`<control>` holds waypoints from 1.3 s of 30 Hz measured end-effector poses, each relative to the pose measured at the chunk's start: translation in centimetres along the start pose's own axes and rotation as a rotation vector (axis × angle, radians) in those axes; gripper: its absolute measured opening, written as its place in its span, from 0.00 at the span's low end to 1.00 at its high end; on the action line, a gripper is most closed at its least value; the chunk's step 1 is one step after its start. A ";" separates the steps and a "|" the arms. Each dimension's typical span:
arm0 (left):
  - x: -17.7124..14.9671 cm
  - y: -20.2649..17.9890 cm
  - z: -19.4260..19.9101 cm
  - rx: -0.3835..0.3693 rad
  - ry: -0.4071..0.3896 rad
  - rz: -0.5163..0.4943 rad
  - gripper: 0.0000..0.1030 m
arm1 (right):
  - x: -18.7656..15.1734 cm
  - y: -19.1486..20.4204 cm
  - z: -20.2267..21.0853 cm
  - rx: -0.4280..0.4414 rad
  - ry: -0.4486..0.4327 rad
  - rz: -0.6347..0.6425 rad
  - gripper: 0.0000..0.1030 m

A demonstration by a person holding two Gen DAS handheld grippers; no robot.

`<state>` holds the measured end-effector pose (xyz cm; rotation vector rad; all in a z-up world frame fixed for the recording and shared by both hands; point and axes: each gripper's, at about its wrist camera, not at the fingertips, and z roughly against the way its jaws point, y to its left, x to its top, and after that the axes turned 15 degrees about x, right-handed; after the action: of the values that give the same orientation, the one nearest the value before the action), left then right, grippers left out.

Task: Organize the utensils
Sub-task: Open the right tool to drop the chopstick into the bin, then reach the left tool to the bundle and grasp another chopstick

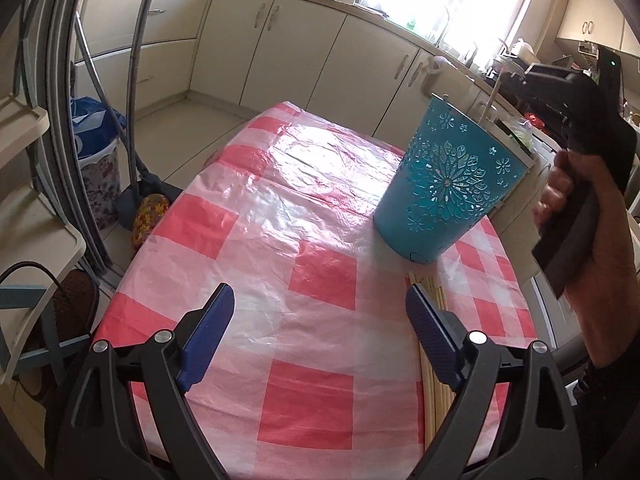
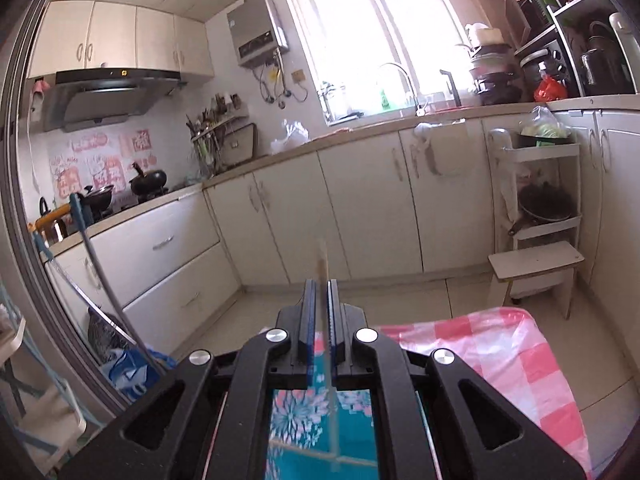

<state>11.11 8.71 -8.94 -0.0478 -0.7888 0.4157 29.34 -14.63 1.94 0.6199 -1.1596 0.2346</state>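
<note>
A teal perforated metal holder point(image 1: 444, 184) stands on the pink checked tablecloth point(image 1: 280, 240). Several wooden chopsticks point(image 1: 430, 344) lie on the cloth just in front of it, by my left gripper's right finger. My left gripper point(image 1: 320, 312) is open and empty, low over the cloth. My right gripper point(image 2: 320, 292) is shut on one chopstick point(image 2: 322, 260), held upright above the holder, whose teal inside point(image 2: 316, 432) shows below the jaws. In the left wrist view the right gripper's body point(image 1: 576, 120) hangs above the holder and a chopstick tip point(image 1: 491, 96) sticks up behind the rim.
White kitchen cabinets point(image 2: 360, 200) and a counter with a sink run behind the table. A white rolling rack point(image 2: 536, 184) and a step stool point(image 2: 532, 268) stand at right. A floral bin point(image 1: 100, 184) and mop poles stand left of the table.
</note>
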 end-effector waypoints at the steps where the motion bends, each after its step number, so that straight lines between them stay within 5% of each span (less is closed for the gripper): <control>1: 0.0 0.1 0.0 0.001 0.001 0.004 0.81 | -0.4 0.0 0.7 0.006 0.010 0.003 0.07; 6: 0.2 0.5 0.7 0.006 -0.009 0.020 0.81 | -1.9 1.6 7.3 0.017 0.023 -0.003 0.31; 9: 0.1 0.8 1.0 0.009 -0.009 0.034 0.82 | -5.7 1.5 10.8 0.003 0.114 -0.043 0.31; 15: -0.8 -0.1 1.6 0.007 0.009 -0.004 0.82 | -15.5 -1.3 10.1 -0.022 0.446 -0.189 0.20; 30: -1.5 -0.8 1.7 0.030 0.040 -0.037 0.84 | -18.1 0.0 5.2 -0.089 0.575 -0.088 0.20; 39: -1.2 -2.1 1.1 0.030 0.065 -0.080 0.84 | -17.6 0.0 5.1 -0.091 0.685 -0.013 0.11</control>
<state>10.33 6.23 -8.56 -0.0012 -0.7176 0.3485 18.32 -15.11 -12.74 0.4143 -0.5019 0.3474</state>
